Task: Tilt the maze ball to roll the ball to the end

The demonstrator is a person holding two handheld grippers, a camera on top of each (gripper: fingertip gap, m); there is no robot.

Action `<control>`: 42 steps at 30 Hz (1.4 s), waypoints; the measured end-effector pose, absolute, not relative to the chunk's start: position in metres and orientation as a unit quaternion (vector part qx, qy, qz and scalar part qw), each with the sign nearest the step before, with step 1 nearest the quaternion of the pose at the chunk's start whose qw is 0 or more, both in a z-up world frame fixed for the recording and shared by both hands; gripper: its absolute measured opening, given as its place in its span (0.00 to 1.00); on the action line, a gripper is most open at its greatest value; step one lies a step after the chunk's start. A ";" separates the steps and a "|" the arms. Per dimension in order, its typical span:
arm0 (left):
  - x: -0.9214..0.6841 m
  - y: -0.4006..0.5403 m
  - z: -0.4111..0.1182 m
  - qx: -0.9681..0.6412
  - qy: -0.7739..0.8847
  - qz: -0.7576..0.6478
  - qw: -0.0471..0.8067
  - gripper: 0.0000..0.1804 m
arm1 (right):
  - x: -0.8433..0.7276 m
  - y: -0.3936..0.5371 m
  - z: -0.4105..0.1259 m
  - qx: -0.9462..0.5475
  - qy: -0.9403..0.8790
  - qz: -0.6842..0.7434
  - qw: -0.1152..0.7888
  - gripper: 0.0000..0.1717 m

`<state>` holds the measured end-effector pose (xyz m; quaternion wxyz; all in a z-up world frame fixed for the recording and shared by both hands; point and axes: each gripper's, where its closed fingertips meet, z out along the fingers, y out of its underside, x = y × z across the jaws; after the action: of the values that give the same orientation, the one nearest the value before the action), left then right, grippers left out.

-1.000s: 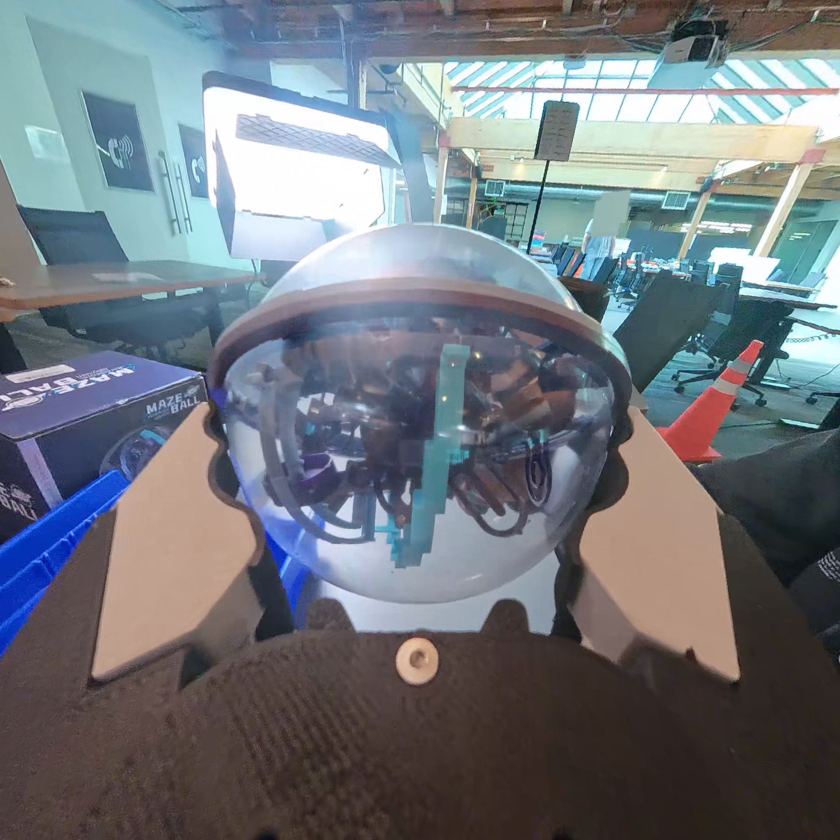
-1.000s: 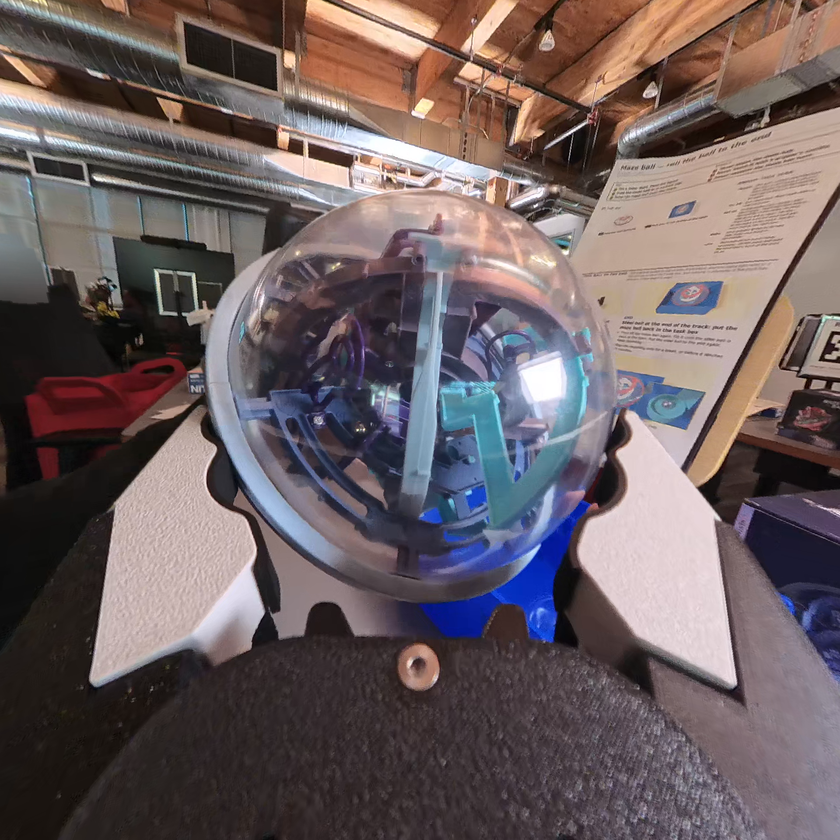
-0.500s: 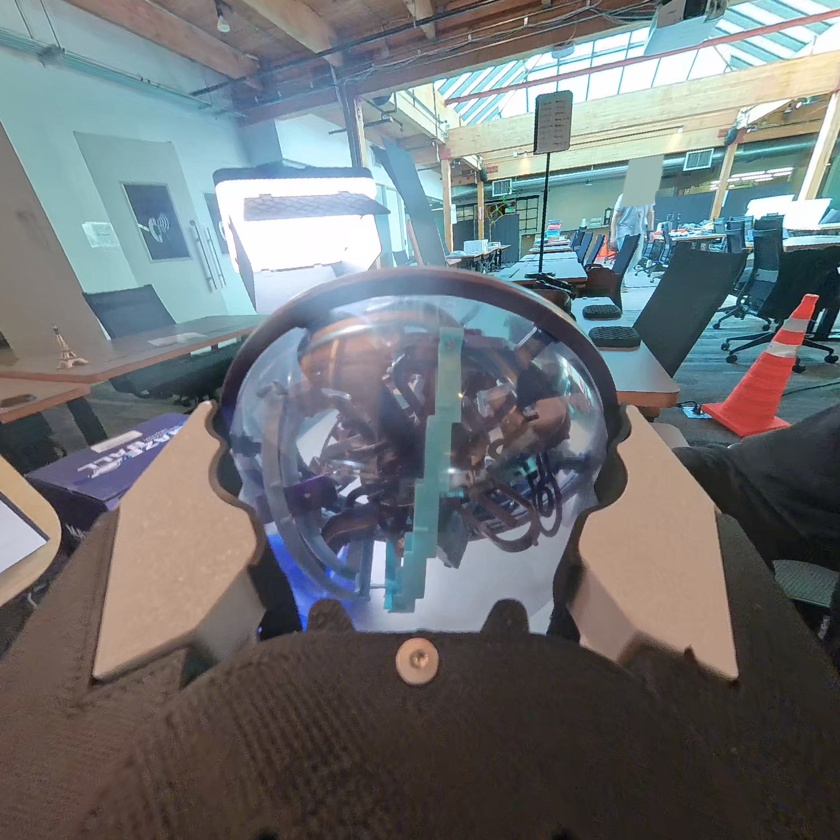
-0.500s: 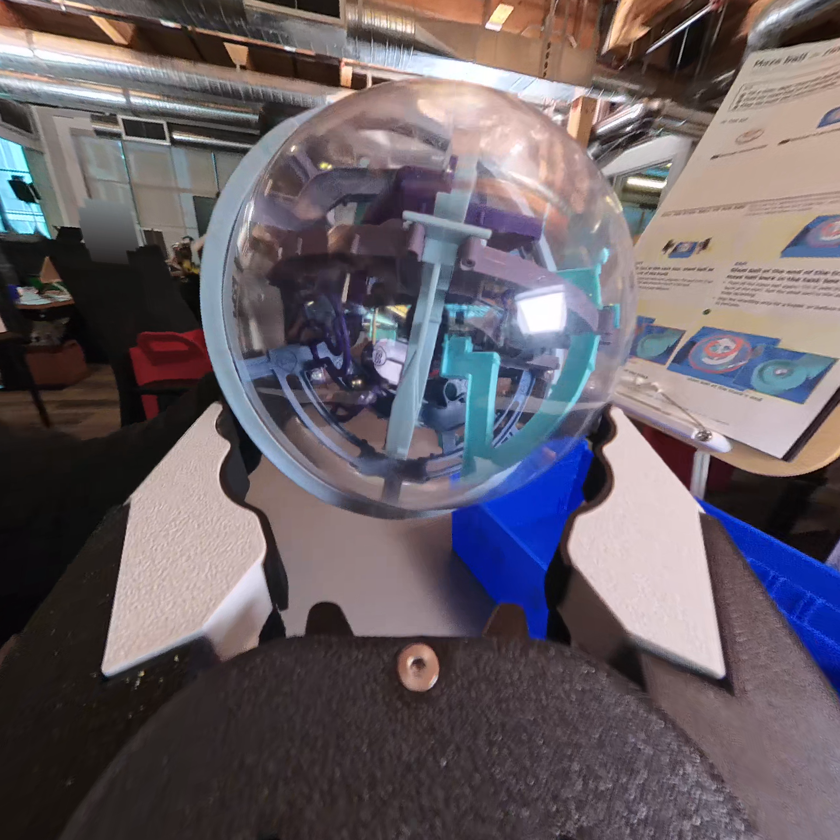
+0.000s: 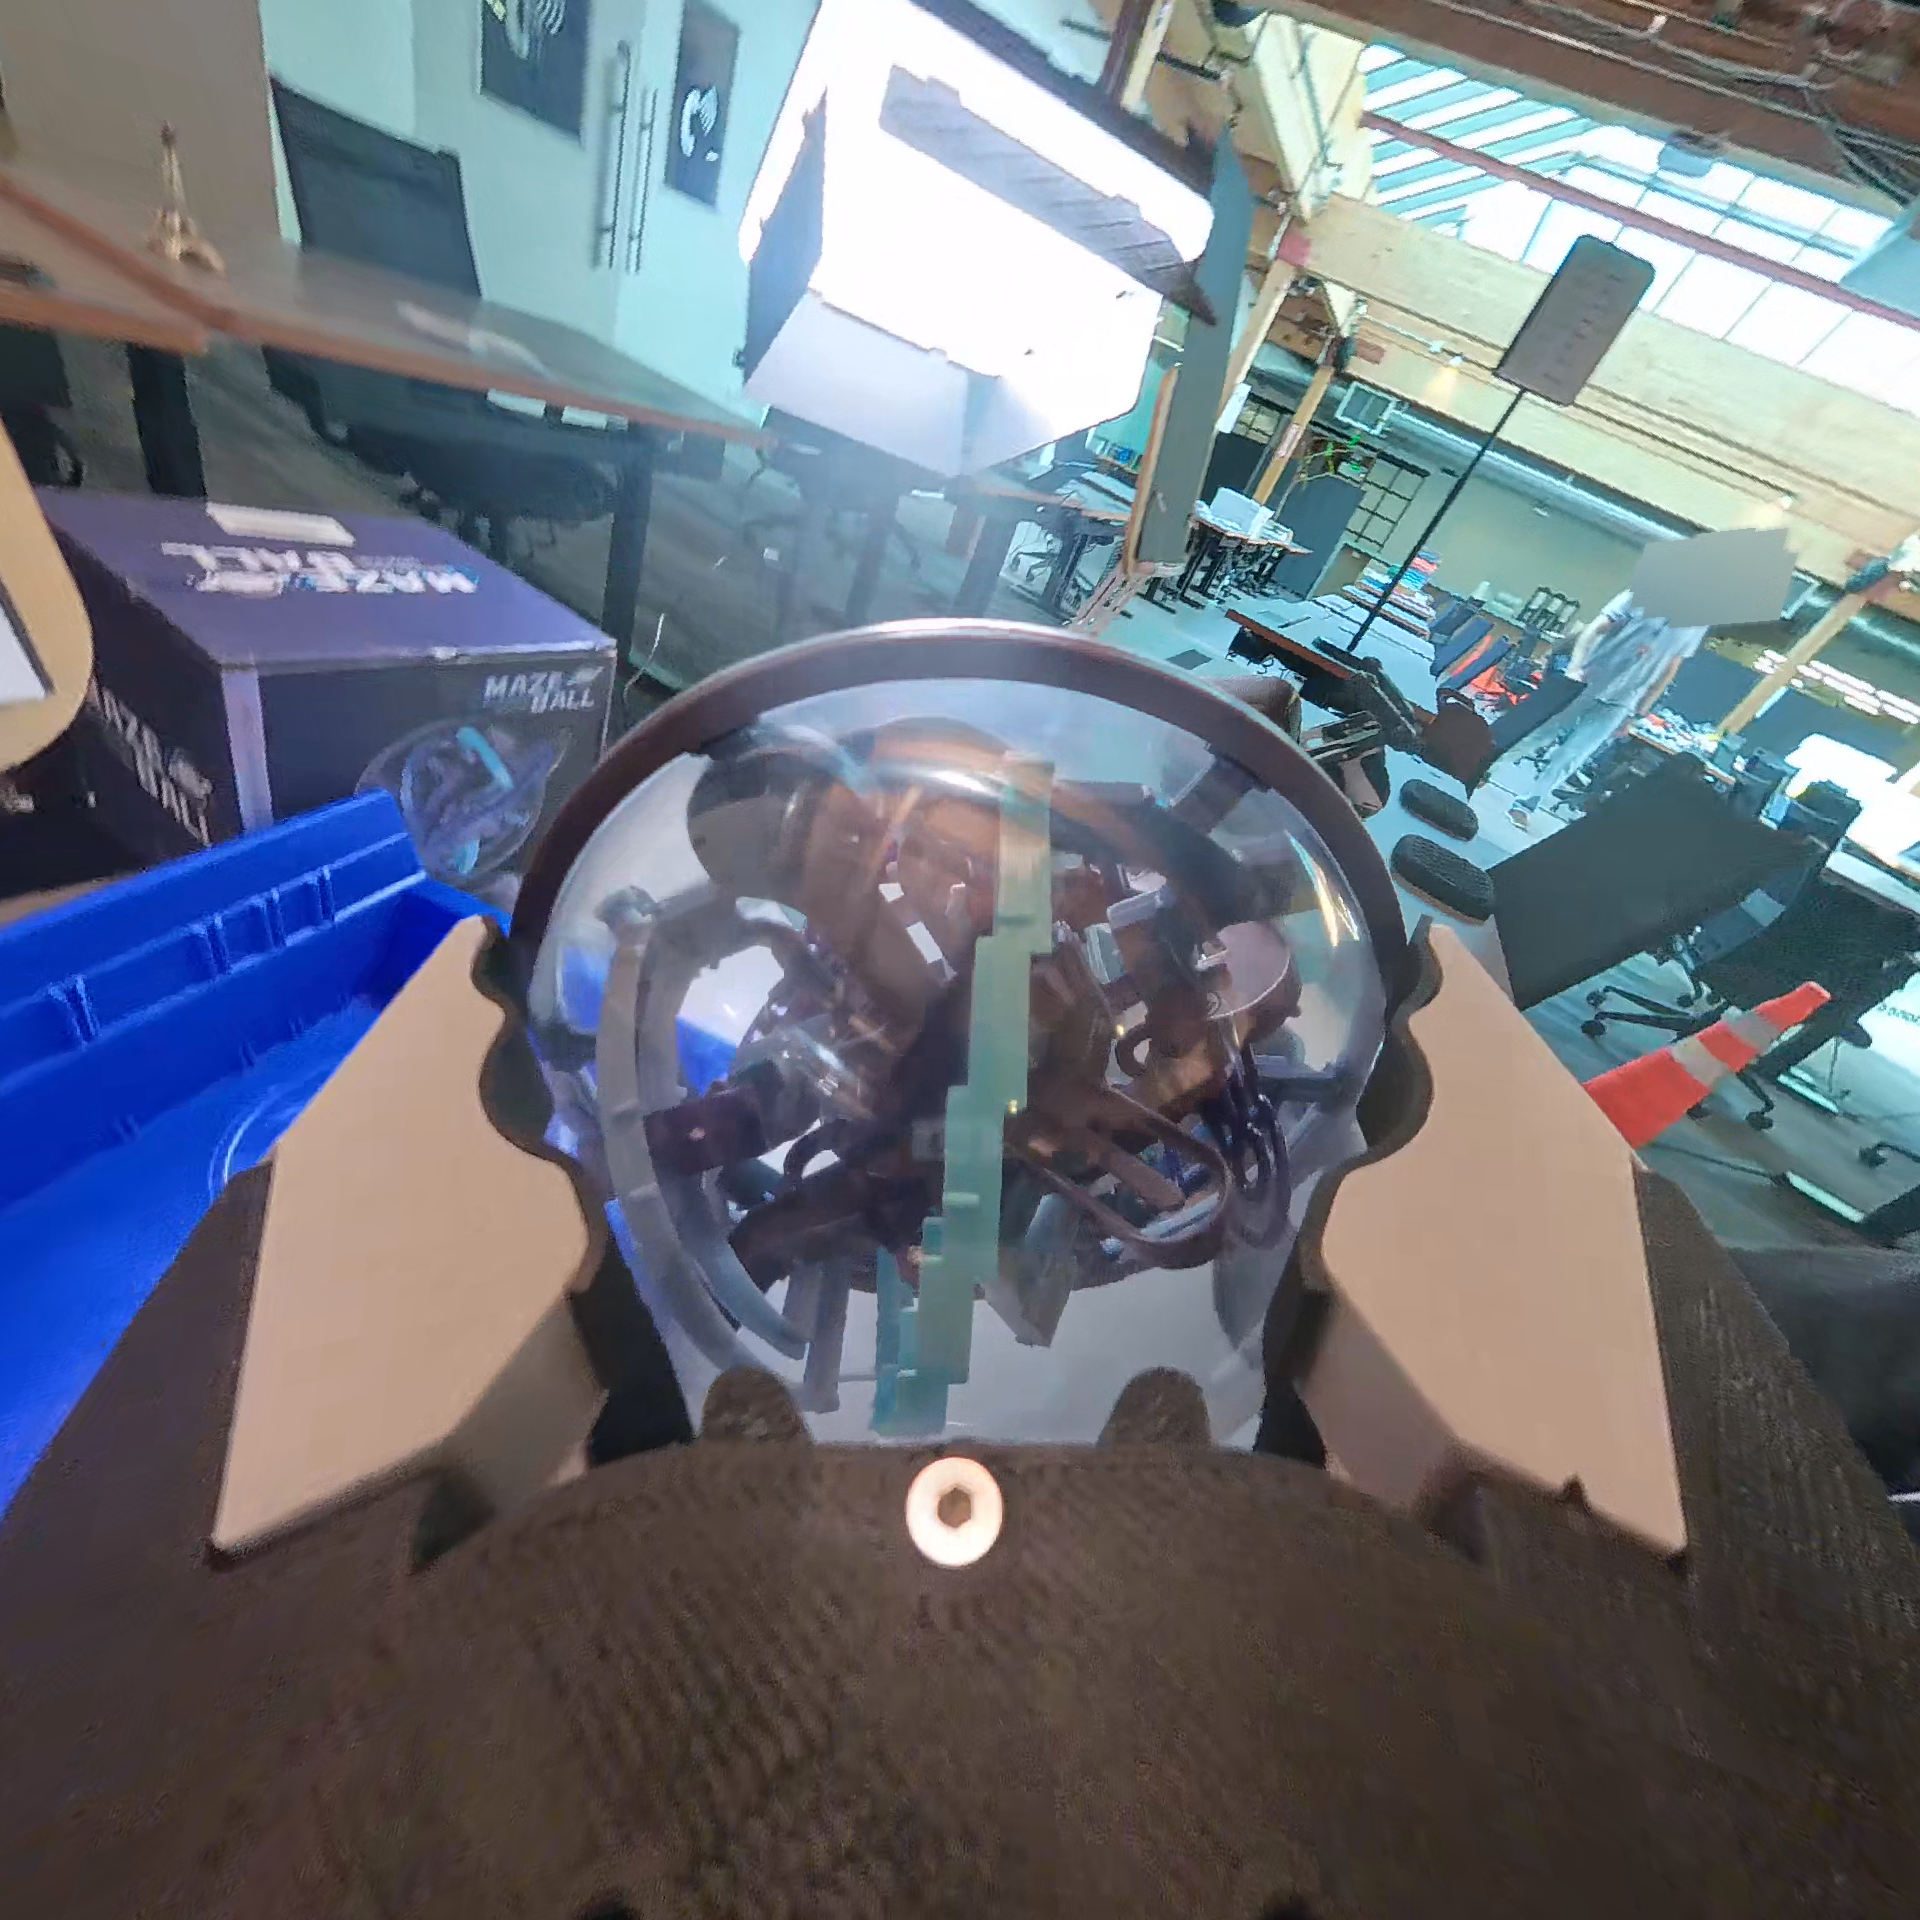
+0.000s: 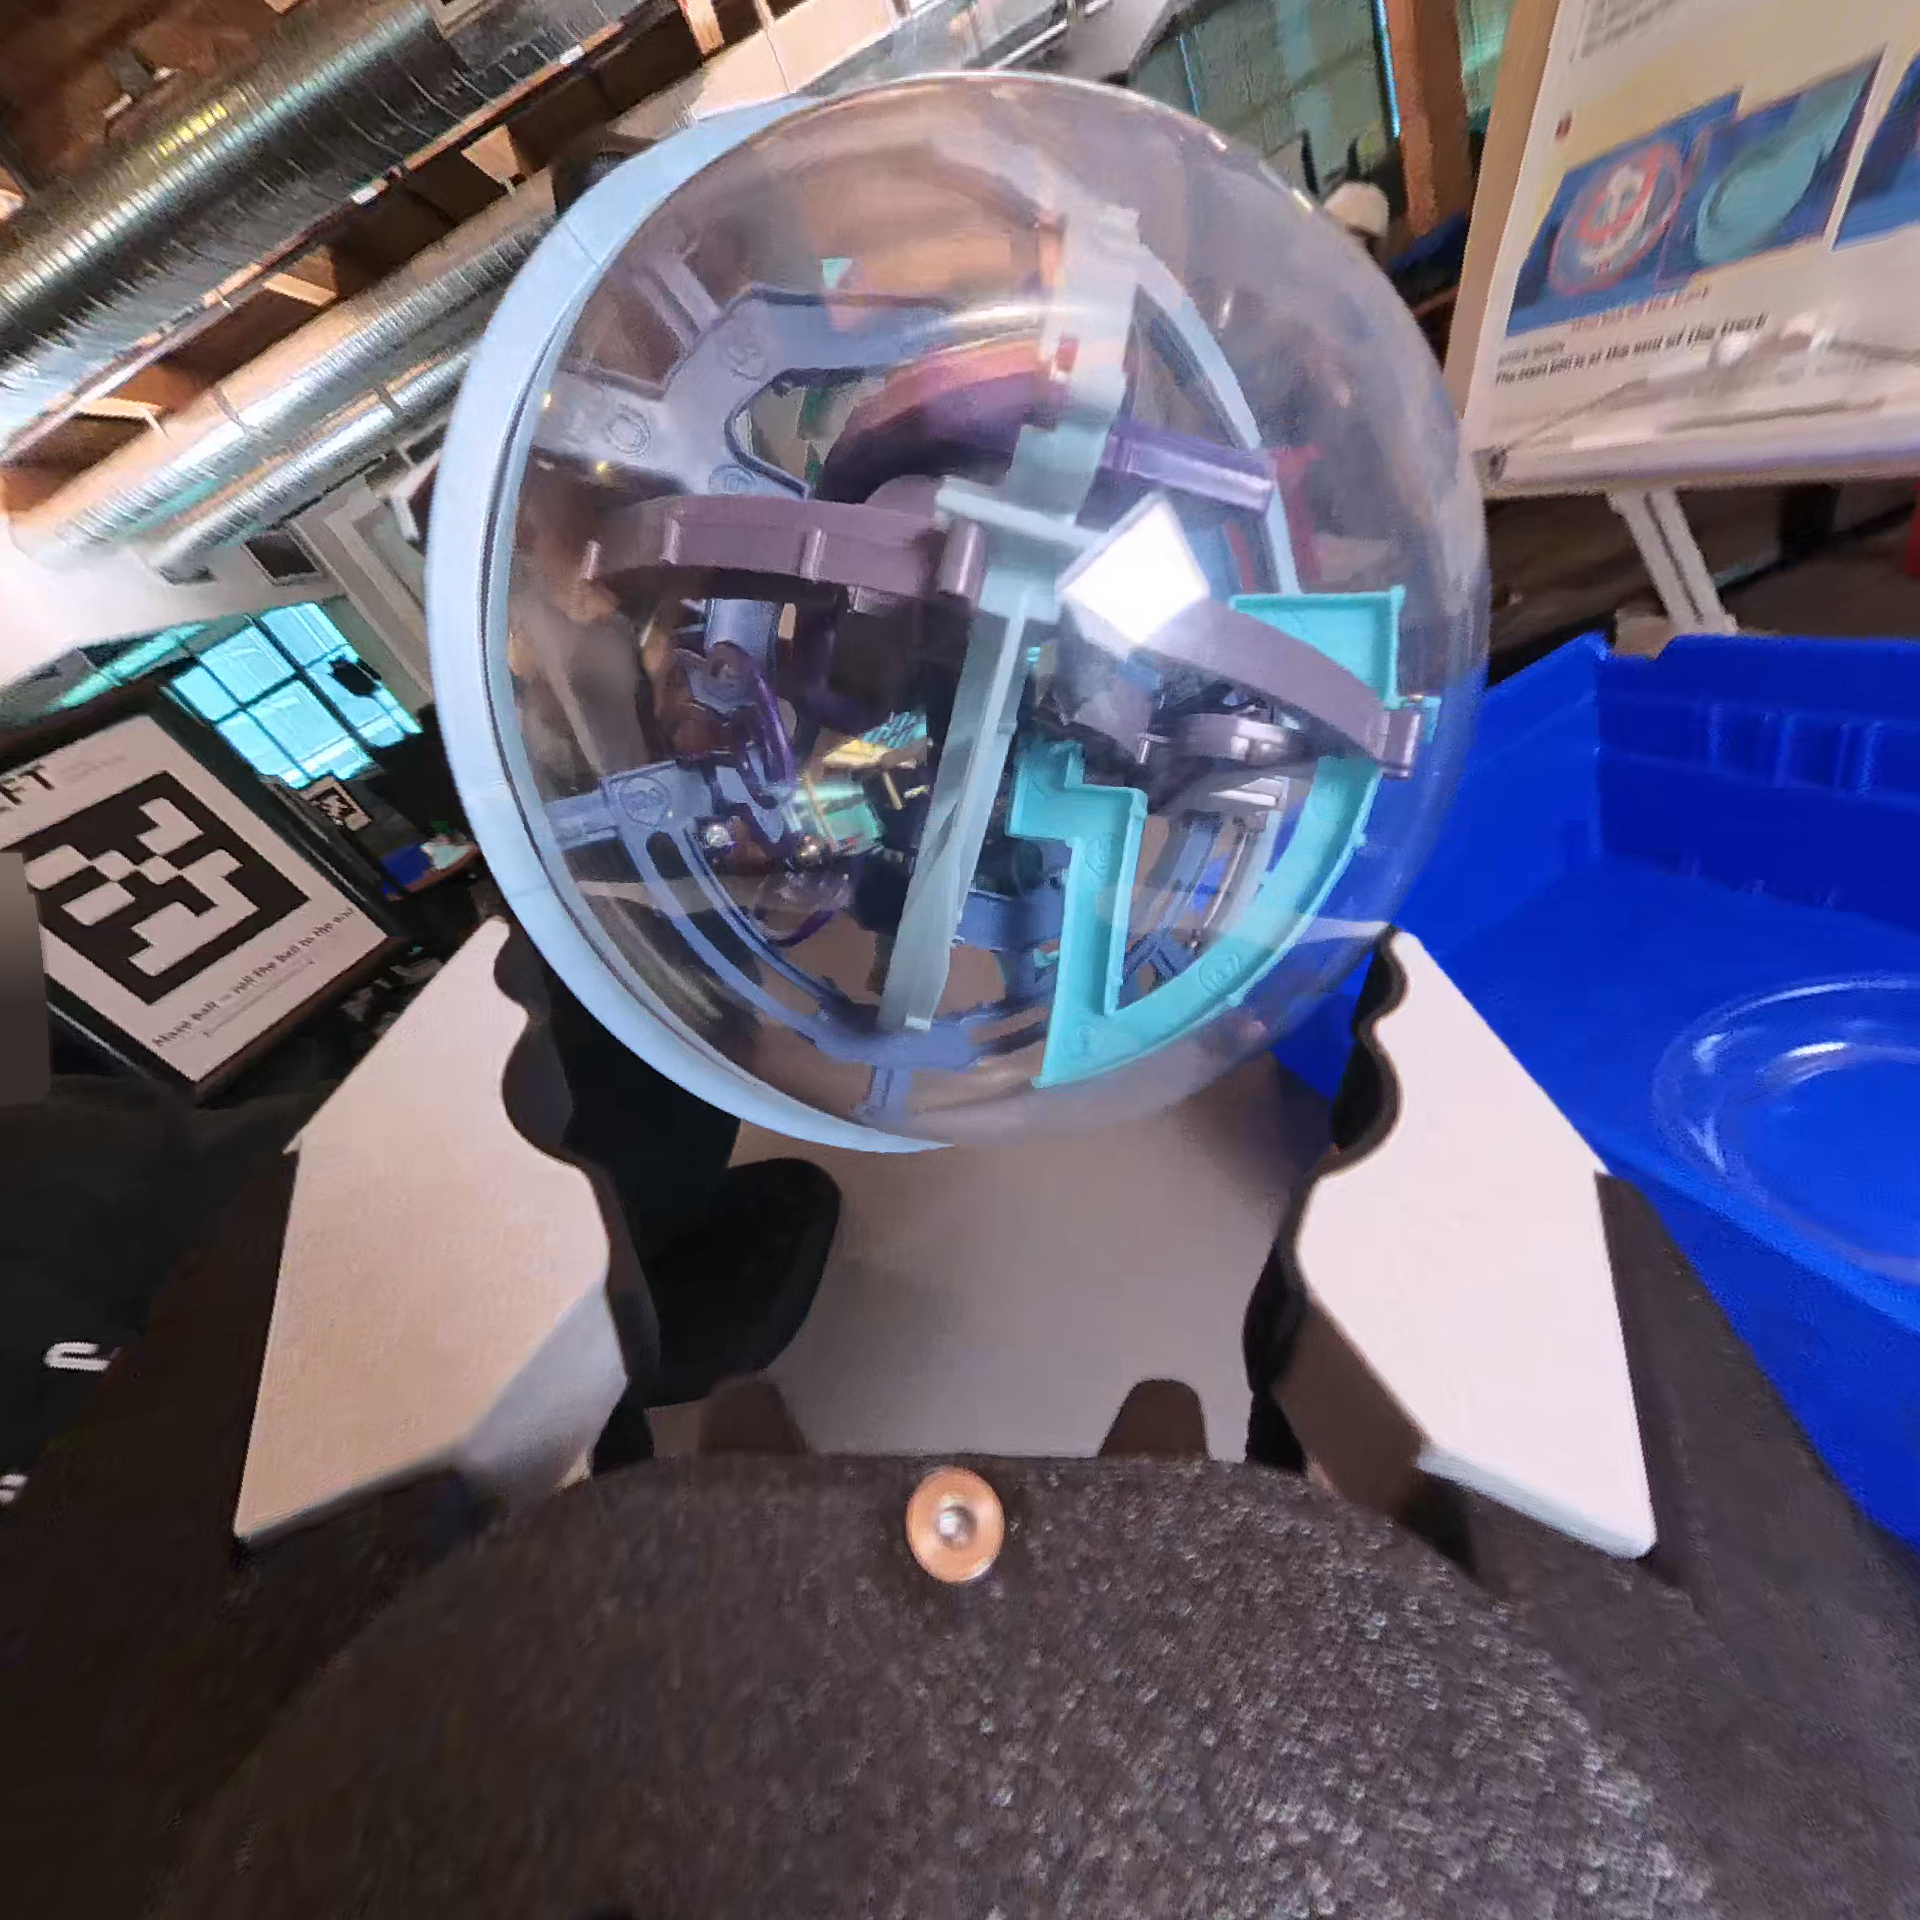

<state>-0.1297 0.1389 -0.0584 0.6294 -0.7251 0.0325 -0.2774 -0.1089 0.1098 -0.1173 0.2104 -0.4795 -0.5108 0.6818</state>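
i see a clear maze ball (image 6: 956, 623) with teal and purple tracks, a blue bin (image 6: 1714, 883) right of my right gripper.

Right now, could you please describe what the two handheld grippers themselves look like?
Both match: the left gripper and right gripper each have a rough, black, printed-looking rounded body with one round metal screw at its centre. Each carries two flat, angular pale-grey fingers whose inner edges bear wavy black pads. No cables or sleeves are visible.

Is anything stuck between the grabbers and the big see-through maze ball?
Nothing visible is. The maze ball sits right between the left hand-held gripper's fingers, touching both. In the right view the ball fills the right hand-held gripper too.
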 end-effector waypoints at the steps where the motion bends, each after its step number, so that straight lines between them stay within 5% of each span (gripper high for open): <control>1: -0.132 0.141 -0.062 -0.730 0.021 -0.279 0.623 0.87 | -0.110 0.110 -0.121 -0.486 -0.507 0.685 0.194 0.86; 12: -0.138 0.151 -0.087 -0.768 -0.012 -0.260 0.585 0.87 | -0.113 0.111 -0.144 -0.491 -0.495 0.707 0.120 0.86; 29: -0.121 0.166 -0.087 -0.720 0.000 -0.331 0.610 0.87 | -0.094 0.146 -0.133 -0.518 -0.532 0.641 0.194 0.86; 42: -0.135 0.177 -0.123 -0.751 -0.065 -0.360 0.550 0.87 | -0.100 0.137 -0.172 -0.579 -0.503 0.639 0.060 0.87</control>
<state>-0.1352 0.1766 -0.1229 0.5505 -0.7506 -0.0651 -0.3596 -0.0995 0.1374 -0.1717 0.0596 -0.5793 -0.5027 0.6388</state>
